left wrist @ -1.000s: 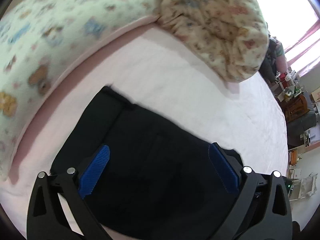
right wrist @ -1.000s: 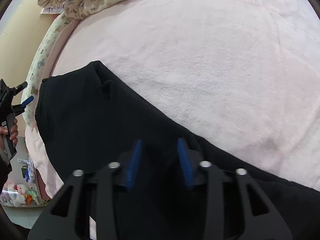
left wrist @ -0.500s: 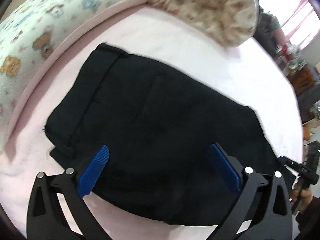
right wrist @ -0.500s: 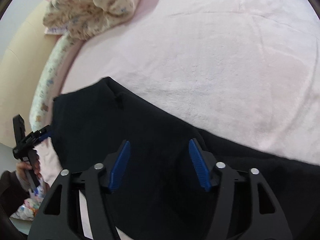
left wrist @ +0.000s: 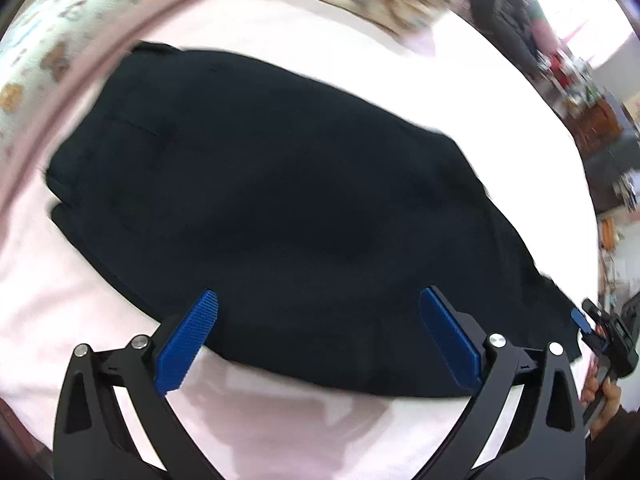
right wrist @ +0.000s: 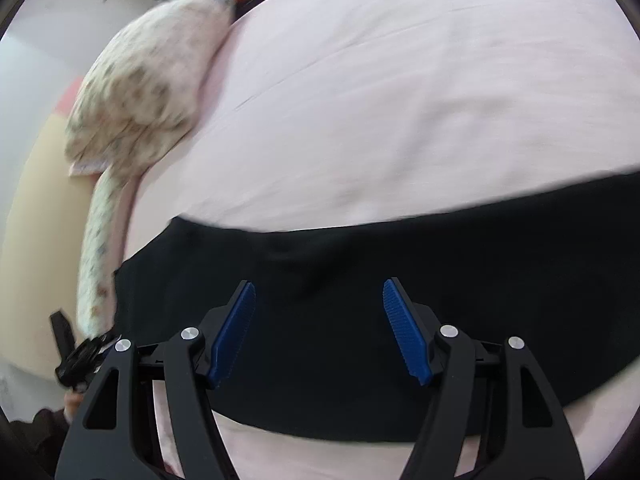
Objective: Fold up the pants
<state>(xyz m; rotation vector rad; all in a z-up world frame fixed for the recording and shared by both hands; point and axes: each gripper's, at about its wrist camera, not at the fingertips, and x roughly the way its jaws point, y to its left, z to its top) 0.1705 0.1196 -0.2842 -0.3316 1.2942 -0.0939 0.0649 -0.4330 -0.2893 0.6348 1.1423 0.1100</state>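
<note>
The black pants (left wrist: 280,200) lie flat on the bed, on a pale pink sheet (left wrist: 320,60), spread as one long dark band from left to right. In the left wrist view they fill the middle of the picture; their left end, with a seam and a doubled edge, is close to the pink border of the bed. In the right wrist view the same pants (right wrist: 400,280) run across the lower half, with bare sheet (right wrist: 400,100) beyond them on the far side and a narrow strip of sheet at the near side.

The left gripper (left wrist: 318,334) is above the near edge of the pants. Its fingers stand wide apart, with blue ribbed pads (left wrist: 188,346), and nothing is between them; whether the tips touch the cloth I cannot tell. The right gripper (right wrist: 320,322) is also above the pants, near their near edge. Its fingers have just been opening and now stand well apart, not so wide as the left ones, and they hold nothing; the pads (right wrist: 234,334) do not press on the cloth.

At the far left of the bed lies a bundled blanket with a small flower print (right wrist: 144,92), and a printed bumper with small animal figures (left wrist: 48,40) follows the left edge of the bed. Both views are blurred. At the far right of the left wrist view there is crowded furniture (left wrist: 596,120), too unclear to name.
</note>
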